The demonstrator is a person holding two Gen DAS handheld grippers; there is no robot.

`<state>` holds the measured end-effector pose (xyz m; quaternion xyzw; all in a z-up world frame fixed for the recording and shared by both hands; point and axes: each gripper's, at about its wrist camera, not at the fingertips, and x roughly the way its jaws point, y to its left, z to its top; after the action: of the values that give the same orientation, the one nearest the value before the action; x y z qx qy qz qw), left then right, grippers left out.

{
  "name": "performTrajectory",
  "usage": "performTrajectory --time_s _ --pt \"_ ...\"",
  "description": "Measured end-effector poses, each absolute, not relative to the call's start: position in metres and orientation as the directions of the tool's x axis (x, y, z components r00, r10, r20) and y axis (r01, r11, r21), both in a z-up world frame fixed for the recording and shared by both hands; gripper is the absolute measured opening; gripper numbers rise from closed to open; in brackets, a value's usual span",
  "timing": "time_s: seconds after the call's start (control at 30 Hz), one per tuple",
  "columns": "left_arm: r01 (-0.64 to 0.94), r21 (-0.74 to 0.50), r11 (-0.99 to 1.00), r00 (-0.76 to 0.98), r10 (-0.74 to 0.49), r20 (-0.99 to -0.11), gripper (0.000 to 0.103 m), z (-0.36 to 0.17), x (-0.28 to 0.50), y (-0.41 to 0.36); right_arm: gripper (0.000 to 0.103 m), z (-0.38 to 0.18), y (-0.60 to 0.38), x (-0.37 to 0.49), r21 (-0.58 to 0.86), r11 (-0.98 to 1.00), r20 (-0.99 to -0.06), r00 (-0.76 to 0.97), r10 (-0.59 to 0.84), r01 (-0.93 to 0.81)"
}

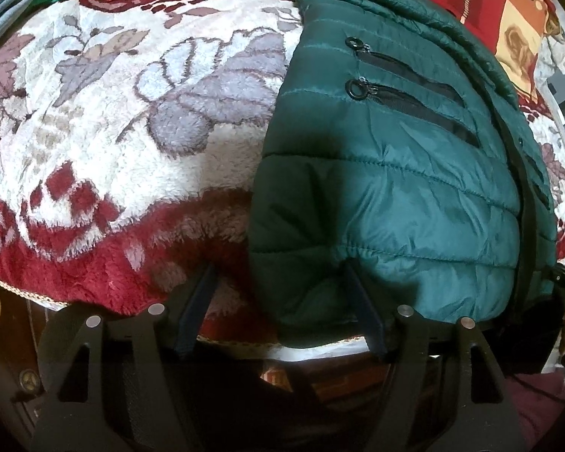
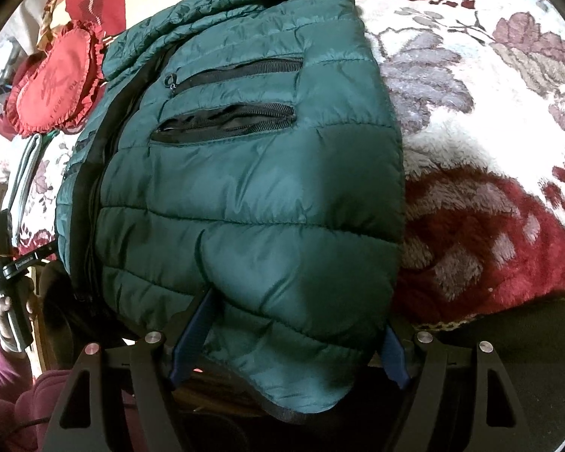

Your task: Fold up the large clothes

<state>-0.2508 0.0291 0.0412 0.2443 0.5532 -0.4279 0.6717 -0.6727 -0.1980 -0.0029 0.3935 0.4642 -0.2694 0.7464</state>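
A dark green quilted puffer jacket point(image 1: 395, 173) lies front up on a bed, with zipped chest pockets and a black front zip. Its hem hangs over the bed's near edge. My left gripper point(image 1: 278, 267) is open at the hem's left corner, with jacket fabric between its fingers. In the right wrist view the jacket point(image 2: 245, 188) fills the middle. My right gripper point(image 2: 297, 297) is open at the hem's right corner, and the hem drapes over and between its fingers, hiding the right fingertip.
A plush red and white floral blanket point(image 1: 105, 143) covers the bed point(image 2: 489, 150). A red frilled cushion point(image 2: 52, 83) and a checked pillow point(image 1: 508, 7) lie at the head. Folded grey cloth point(image 2: 26, 173) lies left. The other hand's gripper point(image 2: 7, 260) shows at the left edge.
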Motion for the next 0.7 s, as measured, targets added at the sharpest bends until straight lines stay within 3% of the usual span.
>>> performTrajectory --time_s 0.57,0.6,0.63,0.7 --pt "0.872 -0.150 0.466 -0.004 -0.302 -0.953 0.070 0.038 -0.260 0.021 0.077 0.001 -0.196 -0.673 0.355 0.554 -0.892 0.450 -0.040 0.753" --pt "0.873 -0.154 0.463 -0.009 -0.302 -0.953 0.070 0.038 -0.260 0.022 0.076 0.002 -0.195 -0.674 0.357 0.557 -0.889 0.456 -0.045 0.750" --pt "0.876 -0.158 0.457 -0.014 -0.303 -0.953 0.070 0.039 -0.260 0.022 0.068 0.003 -0.193 -0.674 0.353 0.567 -0.888 0.457 -0.047 0.744" --pt "0.884 -0.153 0.441 -0.012 -0.306 -0.952 0.062 0.041 -0.264 0.023 0.058 0.006 -0.189 -0.672 0.332 0.594 -0.894 0.445 -0.050 0.732"
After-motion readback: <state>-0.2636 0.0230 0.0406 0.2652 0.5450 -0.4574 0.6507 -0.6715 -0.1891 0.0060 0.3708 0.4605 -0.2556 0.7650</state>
